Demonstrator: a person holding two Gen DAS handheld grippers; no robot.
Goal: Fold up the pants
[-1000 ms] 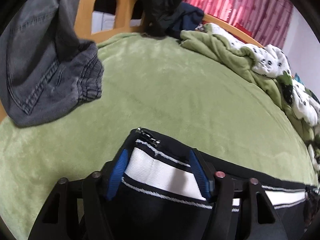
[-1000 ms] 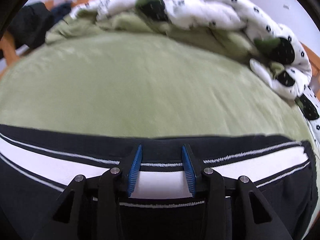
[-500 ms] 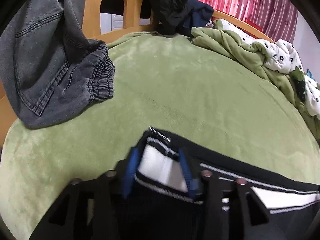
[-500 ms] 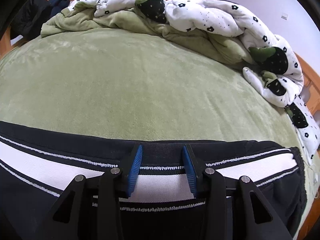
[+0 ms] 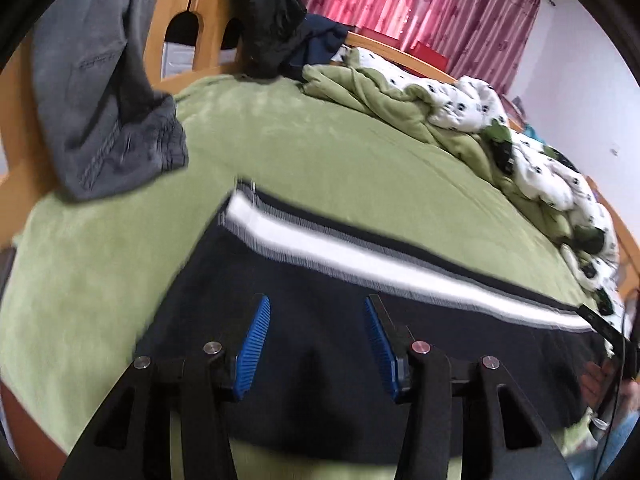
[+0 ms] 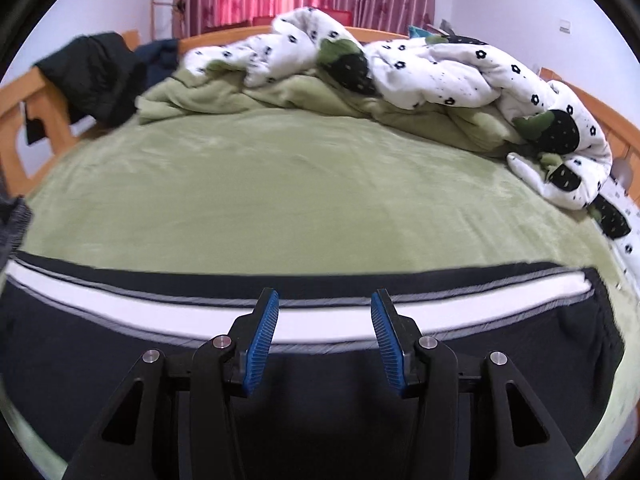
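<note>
Black pants (image 5: pixel 320 276) with a white side stripe (image 5: pixel 360 254) lie flat across the near part of the green bed. My left gripper (image 5: pixel 316 300) hovers over their black fabric, open, with nothing pinched between its blue pads (image 5: pixel 256 332). The same pants (image 6: pixel 80 344) fill the bottom of the right wrist view, and their white stripe (image 6: pixel 160 310) runs from left to right. My right gripper (image 6: pixel 325 294) stands over that stripe. Its jaws are opening, and the cloth lies below them without touching the pads.
Grey jeans (image 5: pixel 108 120) hang over the wooden bed frame (image 5: pixel 176 0) at the left. A black jacket (image 5: pixel 272 20) is draped on the far rail. A crumpled white-and-green quilt (image 6: pixel 440 72) is heaped along the far and right sides. Green blanket (image 6: pixel 300 184) covers the bed beyond the pants.
Both grippers have let go of the striped edge, drawn back and lifted. The pants now lie flat ahead of them. The right jaws stand wider apart.
</note>
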